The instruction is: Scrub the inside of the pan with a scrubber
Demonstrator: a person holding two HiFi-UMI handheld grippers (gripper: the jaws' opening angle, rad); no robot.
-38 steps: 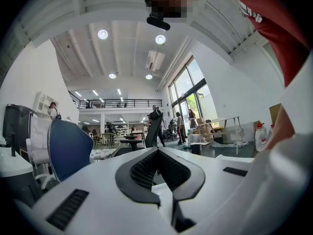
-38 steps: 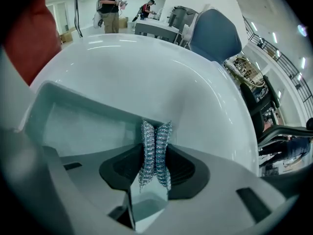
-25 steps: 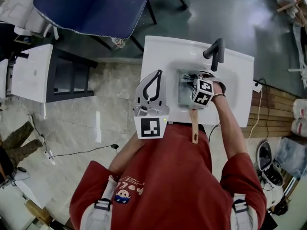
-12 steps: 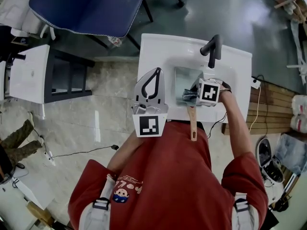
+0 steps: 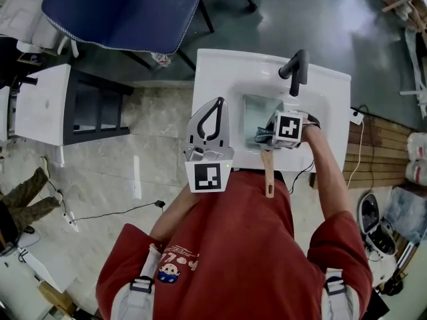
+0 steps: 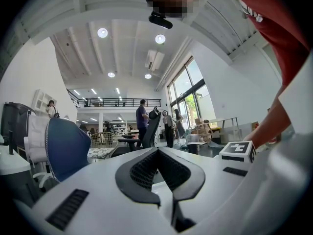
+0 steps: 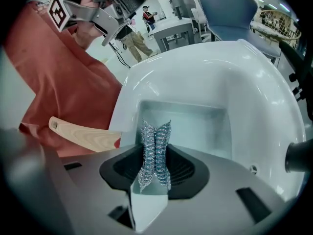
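Observation:
My right gripper (image 5: 263, 136) hangs over the square basin of a white sink (image 5: 220, 72), shut on a steel-wool scrubber (image 5: 260, 137). In the right gripper view the scrubber (image 7: 155, 131) stands pinched between the jaws of that gripper (image 7: 155, 148), above the pale basin. A wooden pan handle (image 5: 268, 175) sticks out over the sink's near edge toward me, and shows as a wooden handle (image 7: 83, 135) at the left. The pan's body is hidden under the gripper. My left gripper (image 5: 219, 103) is held left of the basin, shut and empty (image 6: 157, 151).
A black faucet (image 5: 298, 69) rises at the back of the sink. A blue chair (image 5: 120, 9) stands beyond it, and a white table (image 5: 43, 102) to the left. Cables and clutter lie on the floor at the right. People stand far off in the left gripper view.
My right gripper with the scrubber has shifted a little toward the near right of the basin. The left gripper has stayed where it was.

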